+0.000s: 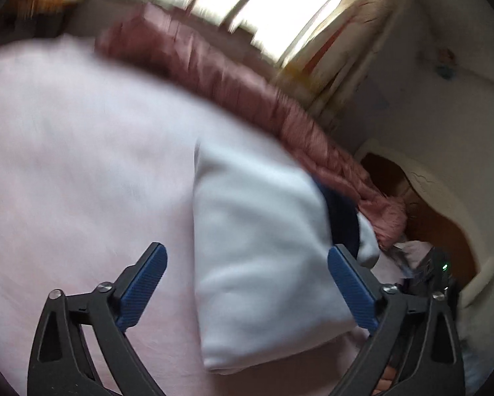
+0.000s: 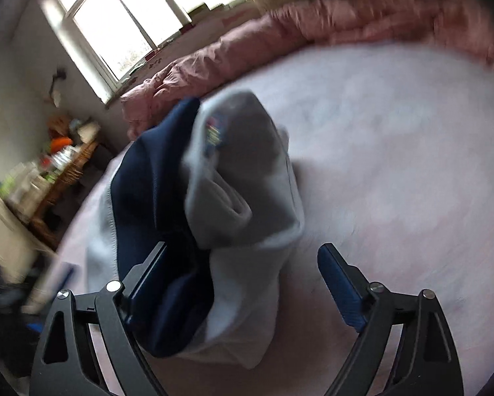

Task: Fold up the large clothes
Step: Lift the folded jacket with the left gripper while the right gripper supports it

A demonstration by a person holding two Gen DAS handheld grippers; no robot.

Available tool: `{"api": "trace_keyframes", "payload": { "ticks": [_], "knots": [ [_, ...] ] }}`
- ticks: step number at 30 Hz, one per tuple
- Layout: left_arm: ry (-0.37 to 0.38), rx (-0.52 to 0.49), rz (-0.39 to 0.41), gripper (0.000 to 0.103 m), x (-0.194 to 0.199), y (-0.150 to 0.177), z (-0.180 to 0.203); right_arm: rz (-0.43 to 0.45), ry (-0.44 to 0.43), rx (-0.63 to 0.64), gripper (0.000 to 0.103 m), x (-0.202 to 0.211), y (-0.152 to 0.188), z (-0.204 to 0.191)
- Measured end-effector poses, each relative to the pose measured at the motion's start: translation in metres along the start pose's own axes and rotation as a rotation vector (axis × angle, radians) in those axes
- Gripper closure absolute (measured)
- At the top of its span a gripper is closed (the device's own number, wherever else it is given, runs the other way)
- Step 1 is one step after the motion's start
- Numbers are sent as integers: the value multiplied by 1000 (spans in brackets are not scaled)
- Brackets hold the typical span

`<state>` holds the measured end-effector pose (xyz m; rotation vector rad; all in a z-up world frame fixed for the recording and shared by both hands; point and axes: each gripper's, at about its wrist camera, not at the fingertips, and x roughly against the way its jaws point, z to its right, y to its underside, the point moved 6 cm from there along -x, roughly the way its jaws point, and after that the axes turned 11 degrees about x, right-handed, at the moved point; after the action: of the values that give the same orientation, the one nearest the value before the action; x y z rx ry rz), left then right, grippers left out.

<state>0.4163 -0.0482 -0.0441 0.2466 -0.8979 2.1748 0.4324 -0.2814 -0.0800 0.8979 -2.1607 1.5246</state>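
A pale grey garment (image 1: 263, 264) with a navy part (image 1: 341, 217) lies folded on the pink bedsheet (image 1: 82, 181). My left gripper (image 1: 247, 280) hovers just above its near end, open, and neither blue pad touches the cloth. In the right wrist view the same garment (image 2: 247, 198) is bunched up with its navy lining (image 2: 154, 198) showing. It sags between the fingers of my right gripper (image 2: 243, 280). That gripper is open. The navy cloth rests against its left finger (image 2: 144, 274), and the right pad (image 2: 339, 293) stands clear of it.
A crumpled pink quilt (image 2: 279, 39) runs along the far side of the bed below a bright window (image 2: 131, 16). A cluttered wooden table (image 2: 65, 171) stands beside the bed. A white and brown headboard (image 1: 444, 204) is at the right in the left wrist view.
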Motion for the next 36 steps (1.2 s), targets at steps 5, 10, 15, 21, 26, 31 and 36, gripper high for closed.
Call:
{"api": "trace_keyframes", "payload": {
  "ticks": [5,10,15,21,26,31,36],
  "knots": [
    [68,137,-174,0,-28,9,-18,-79,-172,-142,9,-18,11,16],
    [46,102,-208,0,-35,17,-14,-75,-195,-76,4,-35,10,8],
    [67,91,-224,24,-33,22,-7,-42,-255,-61,34,-38,6,1],
    [95,-41,-124,37,-6,25,17,76,-129,91,52,-9,1,-24],
    [145,-115,-86,37,16,32,42,91,-72,104,52,29,7,-34],
    [229,-191,-68,37,39,44,94,167,-27,128,53,92,8,-40],
    [316,-227,-81,37,55,63,151,251,33,166,52,175,2,-31]
  ]
}}
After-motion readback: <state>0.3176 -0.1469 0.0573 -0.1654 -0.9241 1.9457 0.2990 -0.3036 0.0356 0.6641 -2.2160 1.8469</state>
